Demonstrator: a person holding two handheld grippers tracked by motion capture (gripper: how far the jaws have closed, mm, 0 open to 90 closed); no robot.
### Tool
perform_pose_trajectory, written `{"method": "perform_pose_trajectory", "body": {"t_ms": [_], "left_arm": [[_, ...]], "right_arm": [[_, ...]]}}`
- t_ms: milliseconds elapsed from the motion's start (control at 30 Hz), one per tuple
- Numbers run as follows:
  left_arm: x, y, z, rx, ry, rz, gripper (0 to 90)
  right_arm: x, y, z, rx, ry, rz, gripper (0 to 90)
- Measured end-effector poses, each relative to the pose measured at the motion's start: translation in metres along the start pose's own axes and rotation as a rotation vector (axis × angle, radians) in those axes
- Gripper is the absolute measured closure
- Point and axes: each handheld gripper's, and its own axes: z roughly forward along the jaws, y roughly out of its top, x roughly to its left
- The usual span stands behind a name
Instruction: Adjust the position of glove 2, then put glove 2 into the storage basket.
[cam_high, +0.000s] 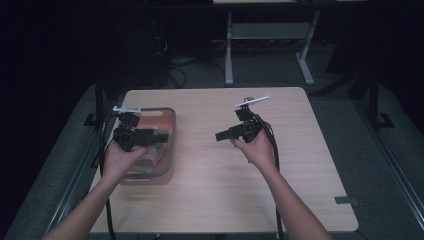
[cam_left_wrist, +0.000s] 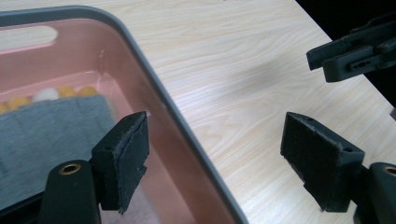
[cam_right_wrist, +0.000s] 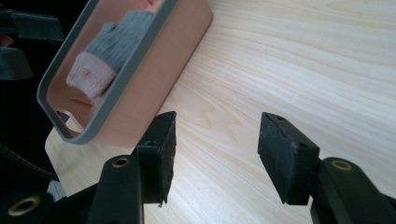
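Lying inside the pink bin (cam_left_wrist: 140, 88) is a grey sock (cam_left_wrist: 51, 135), folded flat on the bottom; this is the thing nearest to the left gripper (cam_left_wrist: 217, 158). In the right gripper view the same sock (cam_right_wrist: 116, 42) shows a pale pink cuff at one end. In the left gripper view some small yellow and white round shapes lie just beyond the sock, touching its far edge, but I cannot tell what they are.

The bin has a grey rim and a slot handle in its far wall. It stands on the left part of the wooden table (cam_high: 240, 200), close to the left edge.

The left gripper (cam_high: 160, 136) is over the right side of the bin, and a hand (cam_high: 117, 162) holds it from the near side. Its jaws stand wide apart with nothing between the pads: one jaw is above the inside of the bin, next to the sock but not touching it, and the other is above the bare table, so the rim of the bin passes between them.

The right gripper (cam_high: 219, 136) is near the middle of the table, well apart from the bin, and it points left toward the bin. Its jaws (cam_right_wrist: 215, 154) are also wide and empty, with only the wood grain of the table between them. A black cable trails from each gripper toward the near edge.
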Motion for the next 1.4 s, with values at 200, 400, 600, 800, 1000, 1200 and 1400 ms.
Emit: {"method": "perform_pose_trajectory", "body": {"t_ms": [200, 400, 600, 800, 1000, 1200, 1400], "left_arm": [[-0.009, 0.002, 0.003, 0.003, -0.013, 0.026, 23.3], [-0.015, 0.002, 0.006, 0.005, -0.023, 0.036, 23.2], [-0.018, 0.002, 0.013, 0.014, -0.034, 0.037, 23.0], [-0.025, 0.003, 0.019, 0.021, -0.044, 0.048, 22.8], [-0.032, 0.003, 0.025, 0.030, -0.055, 0.061, 22.7], [-0.040, 0.002, 0.034, 0.047, -0.071, 0.075, 22.5], [-0.048, 0.002, 0.041, 0.056, -0.083, 0.083, 22.3]], "right_arm": [[-0.006, -0.006, -0.007, -0.008, -0.008, 0.024, 46.1], [-0.013, -0.013, -0.012, -0.015, -0.017, 0.034, 45.9], [-0.021, -0.017, -0.018, -0.021, -0.020, 0.048, 45.4], [-0.031, -0.025, -0.020, -0.022, -0.027, 0.068, 45.2], [-0.037, -0.032, -0.024, -0.021, -0.028, 0.083, 45.4], [-0.043, -0.038, -0.028, -0.025, -0.037, 0.094, 45.3], [-0.051, -0.045, -0.033, -0.033, -0.047, 0.111, 45.1]]}}
